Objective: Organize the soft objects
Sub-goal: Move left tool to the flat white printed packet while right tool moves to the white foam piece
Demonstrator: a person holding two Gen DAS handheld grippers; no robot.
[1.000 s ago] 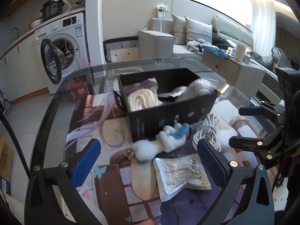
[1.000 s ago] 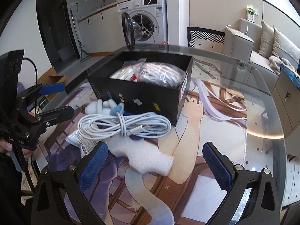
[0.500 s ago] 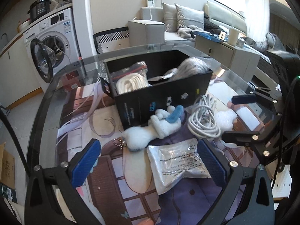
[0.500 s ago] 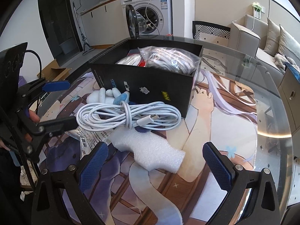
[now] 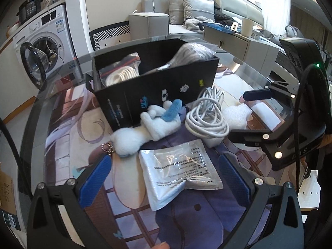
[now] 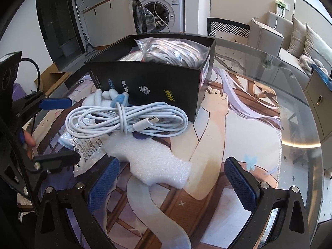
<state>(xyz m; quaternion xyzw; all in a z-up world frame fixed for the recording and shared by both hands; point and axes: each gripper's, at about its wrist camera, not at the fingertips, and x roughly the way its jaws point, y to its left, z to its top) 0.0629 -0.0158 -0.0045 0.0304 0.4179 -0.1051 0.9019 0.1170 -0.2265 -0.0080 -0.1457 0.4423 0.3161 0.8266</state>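
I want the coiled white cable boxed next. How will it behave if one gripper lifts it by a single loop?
The coiled white cable is probably floppy: its loops would sag. One strand wrapped around the middle likely keeps the bundle together. The free USB-C plug may dangle and snag on the black box rim.

Washing machine (image 6: 161, 6), door open, behind glass bench (image 6: 290, 124); grey sofa (image 5: 207, 10) with cushions; cardboard box (image 6: 54, 78) on floor.

Home living area, washing machine (image 6: 164, 6), grey sofa (image 5: 199, 14), glass table (image 6: 269, 66)
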